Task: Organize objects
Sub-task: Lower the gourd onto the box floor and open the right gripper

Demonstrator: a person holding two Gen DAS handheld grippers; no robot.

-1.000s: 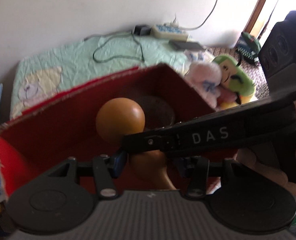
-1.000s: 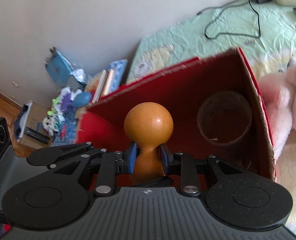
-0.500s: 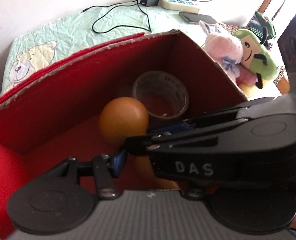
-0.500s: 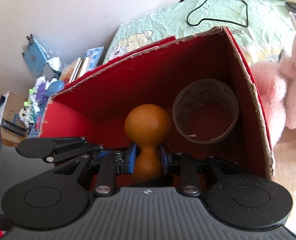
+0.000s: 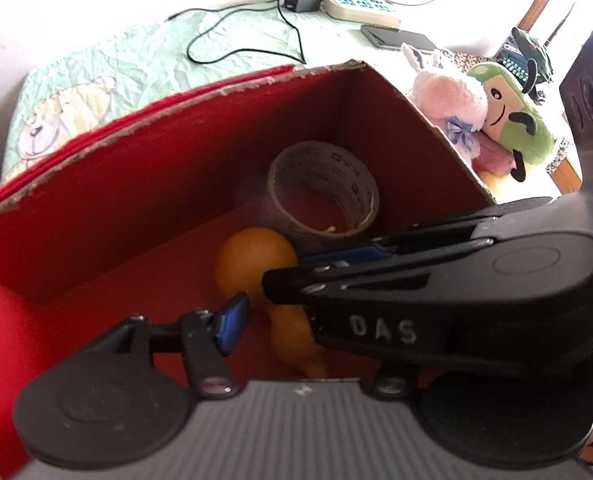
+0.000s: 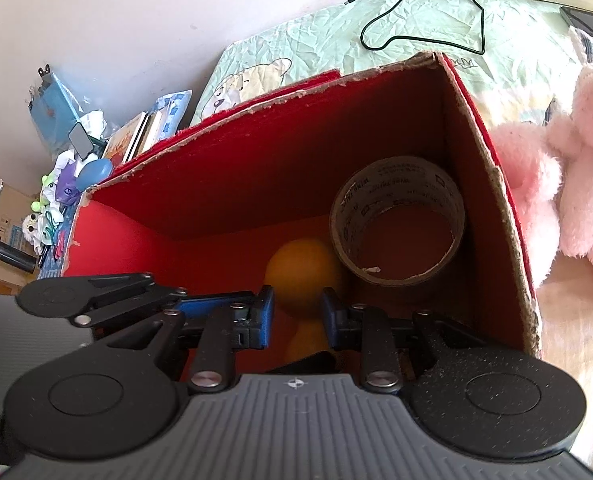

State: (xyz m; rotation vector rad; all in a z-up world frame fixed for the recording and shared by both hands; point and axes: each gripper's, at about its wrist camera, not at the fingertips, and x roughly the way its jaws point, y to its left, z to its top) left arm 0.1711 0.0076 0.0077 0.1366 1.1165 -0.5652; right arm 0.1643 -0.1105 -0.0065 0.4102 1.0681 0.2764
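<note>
Your right gripper (image 6: 296, 316) has its 2 blue pads part-closed around the narrow neck of the orange gourd (image 6: 300, 272); the blur hides whether they are pressing on it, so I can't tell if you have a grip. The gourd sits low inside the red box (image 6: 256, 168), its round head just beside the tape roll (image 6: 396, 216) in the right corner.

Your left gripper (image 5: 264, 320) reaches in from the other side. Its jaws have just been opening, and the 1 pad that shows stands clear of the gourd's neck.

The gourd looks hard, smooth and light, so it could slip or roll. The waist between its 2 bulbs is the safest hold; the glossy head would likely squirt out.
</note>
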